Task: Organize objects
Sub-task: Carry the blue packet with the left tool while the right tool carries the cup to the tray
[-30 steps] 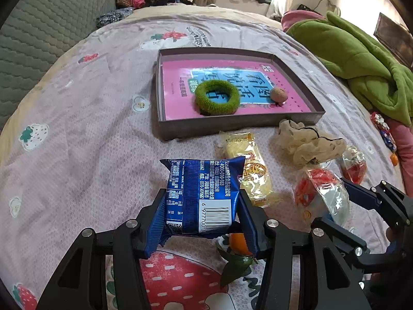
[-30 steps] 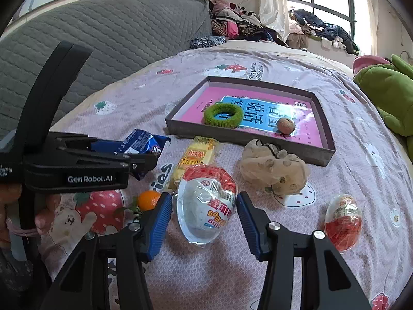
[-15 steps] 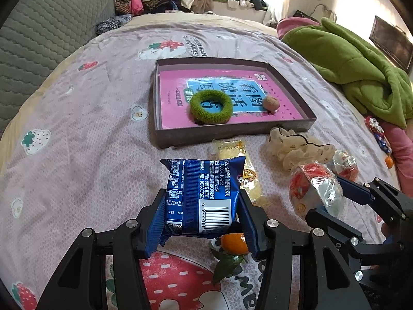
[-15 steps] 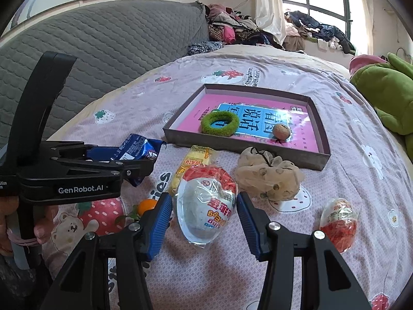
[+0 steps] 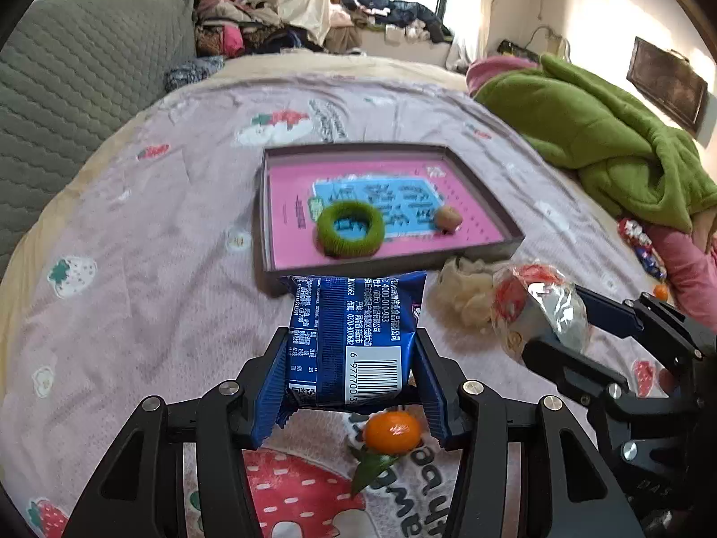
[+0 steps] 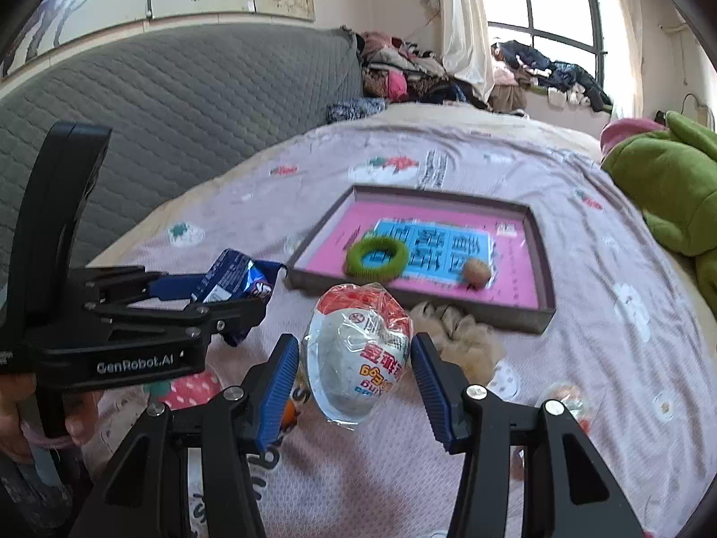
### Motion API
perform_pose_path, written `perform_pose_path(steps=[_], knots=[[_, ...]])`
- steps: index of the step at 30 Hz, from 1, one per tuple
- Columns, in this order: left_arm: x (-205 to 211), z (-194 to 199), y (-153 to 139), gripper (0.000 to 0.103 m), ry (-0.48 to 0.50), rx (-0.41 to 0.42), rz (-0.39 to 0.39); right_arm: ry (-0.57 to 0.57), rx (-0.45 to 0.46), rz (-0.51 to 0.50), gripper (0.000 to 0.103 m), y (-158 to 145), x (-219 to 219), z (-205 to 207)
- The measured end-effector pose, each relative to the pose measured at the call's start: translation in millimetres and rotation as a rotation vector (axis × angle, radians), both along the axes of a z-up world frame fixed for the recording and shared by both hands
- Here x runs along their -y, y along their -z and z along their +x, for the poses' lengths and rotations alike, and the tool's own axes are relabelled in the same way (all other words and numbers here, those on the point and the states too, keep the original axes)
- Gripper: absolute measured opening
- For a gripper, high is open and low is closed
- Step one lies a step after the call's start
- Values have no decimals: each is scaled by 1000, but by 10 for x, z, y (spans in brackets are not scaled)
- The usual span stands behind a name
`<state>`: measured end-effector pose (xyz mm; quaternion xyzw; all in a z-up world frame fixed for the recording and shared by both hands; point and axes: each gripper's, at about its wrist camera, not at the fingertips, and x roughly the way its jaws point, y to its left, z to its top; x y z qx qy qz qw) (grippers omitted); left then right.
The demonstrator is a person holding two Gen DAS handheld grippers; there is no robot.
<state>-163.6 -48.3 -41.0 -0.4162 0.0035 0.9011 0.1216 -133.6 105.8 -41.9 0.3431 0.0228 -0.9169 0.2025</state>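
Observation:
My left gripper [image 5: 349,341] is shut on a blue snack packet [image 5: 358,309], held above the bedspread with its barcode facing me. The right wrist view shows the same left gripper [image 6: 224,298] and packet [image 6: 237,273] at the left. My right gripper [image 6: 354,345] is shut on a wrapped white and red egg [image 6: 360,327], also off the bed; in the left wrist view this egg [image 5: 537,309] sits in the right gripper [image 5: 555,325]. Beyond both lies a grey tray [image 5: 390,271] holding a pink book, a green ring [image 5: 350,228] and a small brown ball [image 5: 448,217].
A tangerine [image 5: 392,432] with a leaf lies under the left gripper. A cream scrunchie [image 6: 461,331] rests against the tray's [image 6: 416,307] front rim, and a second wrapped egg [image 6: 564,399] lies to the right. Green blanket [image 5: 605,143] at right, grey quilted headboard [image 6: 179,103] at left.
Both grippers have risen, carrying the packet and the egg up off the bedspread. The tray now sits lower and farther in both views; the yellow snack is hidden behind the held things.

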Motion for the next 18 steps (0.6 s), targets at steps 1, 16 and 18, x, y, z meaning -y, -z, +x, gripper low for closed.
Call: perform_pose_path(steps=[1,16,18], knots=[[-7,1,-29,54,7,-10,10,2,-8,-5,52,-40,-13,-4],[-191,-131,-463,54,23,-80,26,34,-91,-53,52,-523,-228,-81],[-197,-169,-475,54,26,-78,27,37,-102,-58,52,-573,-246,-91]])
